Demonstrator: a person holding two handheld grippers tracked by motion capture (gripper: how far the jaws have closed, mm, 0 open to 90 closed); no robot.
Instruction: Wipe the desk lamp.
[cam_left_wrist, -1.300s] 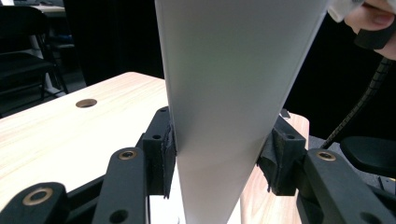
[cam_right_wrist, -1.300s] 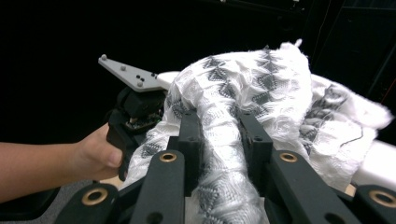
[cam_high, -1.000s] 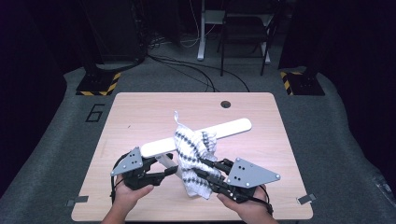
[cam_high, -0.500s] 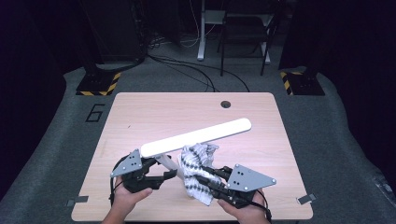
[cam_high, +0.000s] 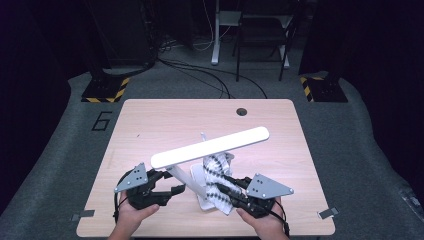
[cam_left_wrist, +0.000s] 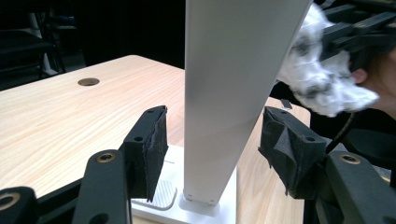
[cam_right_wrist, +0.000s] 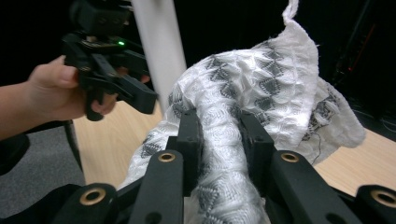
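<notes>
Since a second ago: cloth dropped from above the lamp bar to low beside the lamp post, right gripper lowered with it toward the near table edge; left gripper's jaws have just been opening, with the post between them.

Right gripper (cam_high: 231, 191) (cam_right_wrist: 219, 140): clamped tight on a bunched fold of the cloth (cam_high: 218, 184) (cam_right_wrist: 261, 93), pads pressed into the fabric on both sides. Cloth white with a grey pattern, drawn into a rope-like bundle; long axis running from the jaws away and up toward the lamp bar, a loose corner sticking up at the far end in the right gripper view, the rest hanging rumpled over the lamp's base.

Left gripper (cam_high: 167, 183) (cam_left_wrist: 212, 140): moderately open, straddling the lamp post (cam_high: 186, 181) (cam_left_wrist: 224, 93) just above its foot; a clear gap between each pad and the post, no contact seen in the left gripper view.

Lamp: white, flat base (cam_high: 197, 176) (cam_left_wrist: 163, 196) resting on the table (cam_high: 165, 120) near the front edge, post leaning up and to the left, long light bar (cam_high: 210, 147) lying nearly level, pointing from low left to high right across the tabletop's middle.

Farther out: round cable hole (cam_high: 242, 111) near the table's far edge.
</notes>
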